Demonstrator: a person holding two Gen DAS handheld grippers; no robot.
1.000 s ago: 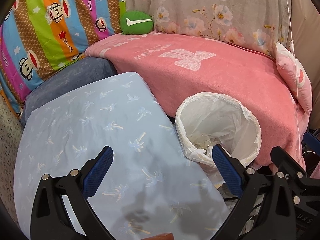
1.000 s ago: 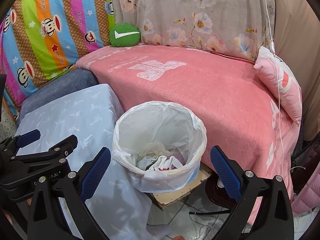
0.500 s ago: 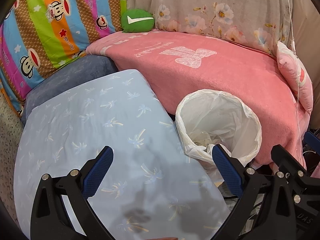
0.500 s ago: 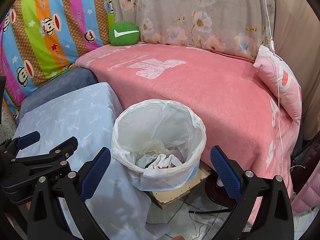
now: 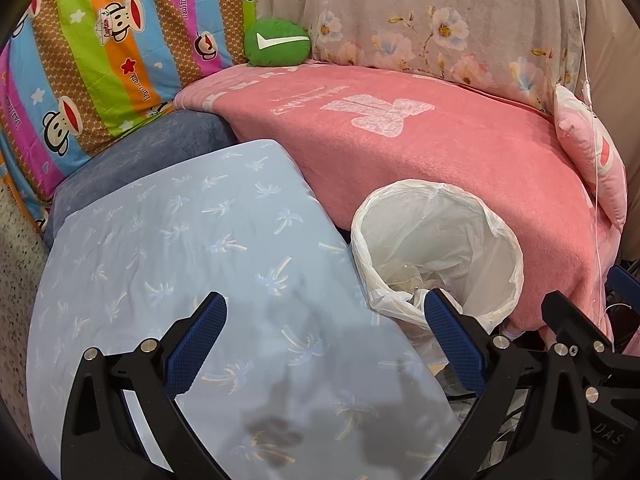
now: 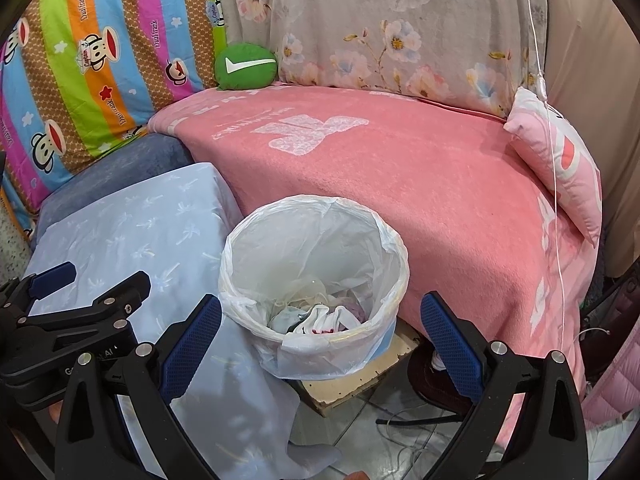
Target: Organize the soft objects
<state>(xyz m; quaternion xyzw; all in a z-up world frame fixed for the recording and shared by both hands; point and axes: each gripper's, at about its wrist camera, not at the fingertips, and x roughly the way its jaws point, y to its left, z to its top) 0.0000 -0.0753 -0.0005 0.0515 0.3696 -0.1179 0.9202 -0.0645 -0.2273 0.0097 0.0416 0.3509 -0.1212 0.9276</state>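
A small green cushion (image 5: 277,48) (image 6: 245,67) with a white tick rests at the back of the pink blanket (image 5: 420,148) (image 6: 400,172), in the corner under the striped monkey-print cushion (image 5: 100,60) (image 6: 88,60). A pink pillow (image 5: 592,168) (image 6: 560,160) leans at the blanket's right end. My left gripper (image 5: 326,334) is open and empty over a light blue palm-print cloth (image 5: 200,248) (image 6: 132,232). My right gripper (image 6: 320,334) is open and empty above a bin lined with a white bag (image 6: 316,240) (image 5: 436,240).
A grey floral cover (image 5: 420,20) (image 6: 380,24) forms the backrest. A dark blue cushion (image 5: 140,152) lies under the palm-print cloth. A thin white cord (image 6: 548,160) hangs at the right. The bin stands on a board (image 6: 352,380) above tiled floor with cables.
Both views have shifted slightly, the scene sliding down and nearer in the left wrist view. Both grippers stay open and empty.
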